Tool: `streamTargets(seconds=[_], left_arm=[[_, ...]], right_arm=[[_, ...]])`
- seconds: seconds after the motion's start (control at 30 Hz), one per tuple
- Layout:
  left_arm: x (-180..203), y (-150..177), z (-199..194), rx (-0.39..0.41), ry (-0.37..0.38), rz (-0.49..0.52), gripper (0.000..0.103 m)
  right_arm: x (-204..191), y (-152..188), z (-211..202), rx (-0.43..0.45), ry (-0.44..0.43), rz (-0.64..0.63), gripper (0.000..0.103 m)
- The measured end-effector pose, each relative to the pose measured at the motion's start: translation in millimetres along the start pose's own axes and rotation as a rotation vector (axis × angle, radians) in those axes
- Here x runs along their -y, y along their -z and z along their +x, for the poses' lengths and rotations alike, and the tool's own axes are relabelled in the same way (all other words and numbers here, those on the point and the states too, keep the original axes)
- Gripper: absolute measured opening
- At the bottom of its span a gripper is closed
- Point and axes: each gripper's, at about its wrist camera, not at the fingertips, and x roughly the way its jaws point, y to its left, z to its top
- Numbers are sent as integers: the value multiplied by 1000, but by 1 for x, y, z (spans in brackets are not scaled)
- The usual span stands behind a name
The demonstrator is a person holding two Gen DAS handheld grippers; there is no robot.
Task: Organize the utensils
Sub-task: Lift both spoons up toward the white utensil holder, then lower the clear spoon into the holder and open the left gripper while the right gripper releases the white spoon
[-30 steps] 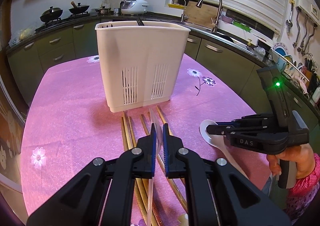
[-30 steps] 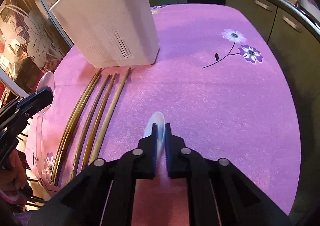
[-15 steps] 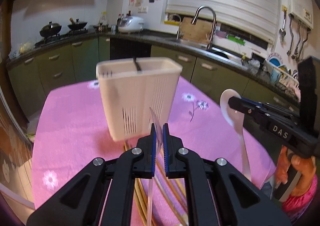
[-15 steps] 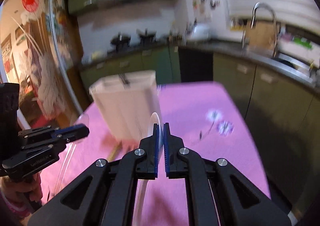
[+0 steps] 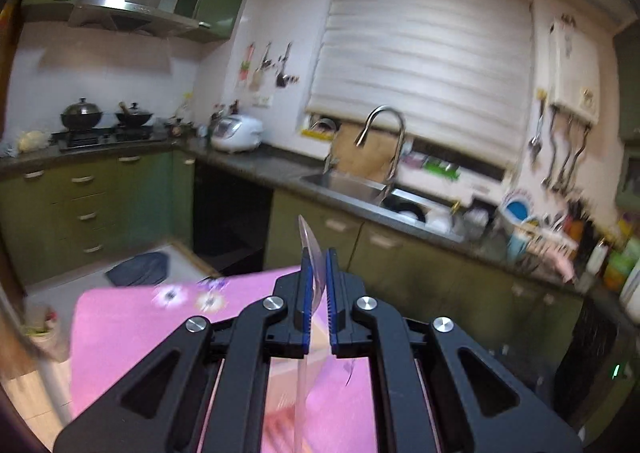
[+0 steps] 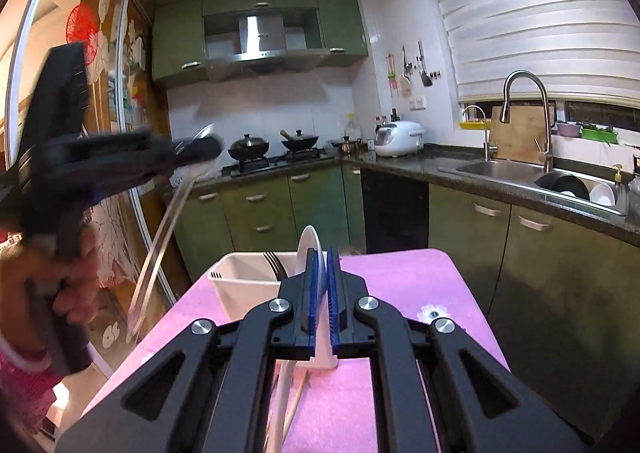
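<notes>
Because both jaws pinch their spoons by the bowl, the clear spoon (image 5: 311, 253) in the left gripper (image 5: 316, 281) and the white spoon (image 6: 306, 249) in the right gripper (image 6: 320, 285), raised above the white caddy (image 6: 244, 281) on the pink desk (image 6: 400, 277), could pivot and miss it.

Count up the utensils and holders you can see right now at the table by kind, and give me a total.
Spoons: 2, a clear spoon in the left gripper and a white spoon in the right gripper
Forks: 1, fork standing in the holder
Utensil holders: 1, white holder
Chopsticks: 1 visible, chopstick
Total: 5
</notes>
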Motion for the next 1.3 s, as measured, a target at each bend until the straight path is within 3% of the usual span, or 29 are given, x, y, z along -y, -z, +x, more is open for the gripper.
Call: streamTargets(seconds=[0.1,0.3,0.5,1.07,1.23,1.3], left_arm=[[-9,-12,16,54,36,-5,6],[-25,-24,45,155,38,-14,6],[-35,-25,63,253,2,1,6],[-55,41,76,167,-80,-30,6],[-60,62,74,113,-101,-51,7],[-61,70,72,92,-115,-50,15]], right_arm=[[0,-3,3,14,6,1,6],[9,-4,11,21,13,24,5],[19,-3,20,18,17,36,6],[12,-4,27,48,-26,18,5],[-5,-22,44,167,-3,-38,5],[-13,-34,57,235,38,-65,5]])
